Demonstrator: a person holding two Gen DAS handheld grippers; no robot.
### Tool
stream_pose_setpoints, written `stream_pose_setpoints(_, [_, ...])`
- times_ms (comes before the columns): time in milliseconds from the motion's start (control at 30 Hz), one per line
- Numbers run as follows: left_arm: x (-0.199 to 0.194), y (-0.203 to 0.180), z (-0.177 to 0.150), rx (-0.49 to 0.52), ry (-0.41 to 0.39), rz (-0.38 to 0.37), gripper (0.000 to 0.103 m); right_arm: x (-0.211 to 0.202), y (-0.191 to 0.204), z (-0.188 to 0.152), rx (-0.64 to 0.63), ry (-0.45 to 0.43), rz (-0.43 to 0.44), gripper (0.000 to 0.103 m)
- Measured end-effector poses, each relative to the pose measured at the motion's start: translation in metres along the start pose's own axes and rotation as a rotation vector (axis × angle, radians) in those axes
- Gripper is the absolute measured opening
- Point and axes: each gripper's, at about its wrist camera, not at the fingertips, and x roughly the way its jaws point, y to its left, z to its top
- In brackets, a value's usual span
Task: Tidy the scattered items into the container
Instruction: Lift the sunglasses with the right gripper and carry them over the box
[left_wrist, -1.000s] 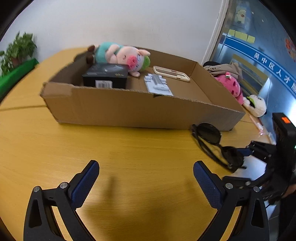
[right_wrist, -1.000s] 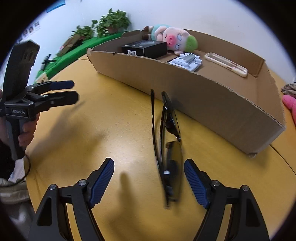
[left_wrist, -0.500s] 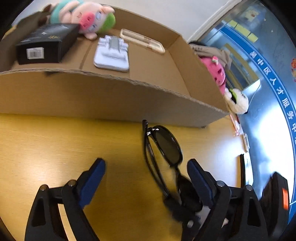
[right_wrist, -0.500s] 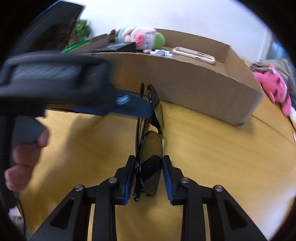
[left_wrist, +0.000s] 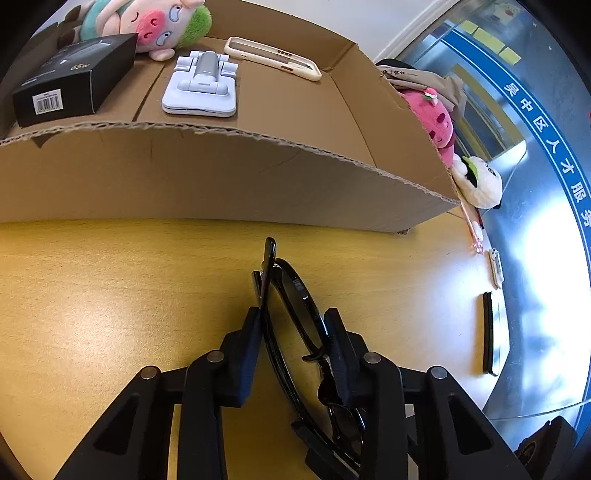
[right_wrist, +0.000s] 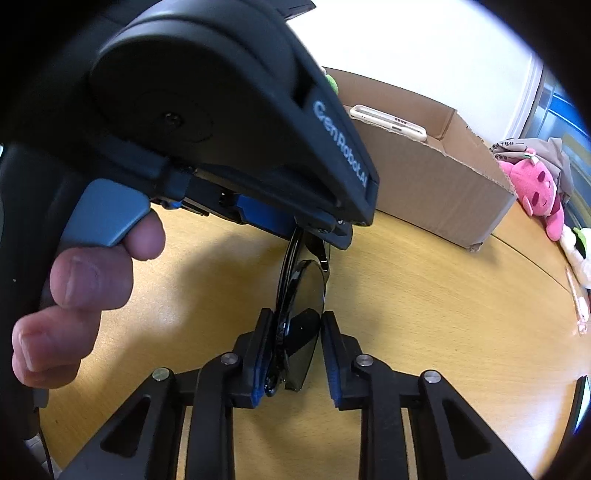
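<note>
Black sunglasses (left_wrist: 291, 295) stand on edge on the yellow table, just in front of the cardboard box (left_wrist: 221, 173). My left gripper (left_wrist: 295, 332) is shut on one end of them. My right gripper (right_wrist: 295, 347) is shut on the other lens end (right_wrist: 303, 295). The left gripper's body (right_wrist: 207, 110) fills the upper left of the right wrist view, held by a hand. The box holds a pig plush (left_wrist: 147, 18), a black carton (left_wrist: 74, 77), a white stand (left_wrist: 201, 88) and a cream phone case (left_wrist: 273, 61).
A pink plush (left_wrist: 432, 118) and a white plush (left_wrist: 478, 181) lie right of the box. A pink pen (left_wrist: 472, 229) and a dark flat item (left_wrist: 489, 332) lie near the table's right edge.
My left gripper moved in over the sunglasses and shut on them. My right gripper stays shut on the other end. The sunglasses are now held from both ends.
</note>
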Motion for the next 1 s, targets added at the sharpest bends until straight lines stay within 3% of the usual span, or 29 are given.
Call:
stream_pose_setpoints(400, [-0.046,-0.026,0.018,0.067,-0.070,0.030,0.035,-0.033,0.000,0.031,0.040,-0.081,-0.013,0.023])
stream_pose_setpoints(800, [-0.111,-0.075,0.110,0.178,-0.170,0.021,0.035,-0.082,-0.032,0.109,0.089,-0.223,-0.020,0.024])
stream_pose_setpoints(1000, [-0.114,-0.084,0.159,0.208,-0.174,0.042,0.035,-0.072,-0.064,0.153,0.130,-0.233,0.014,0.024])
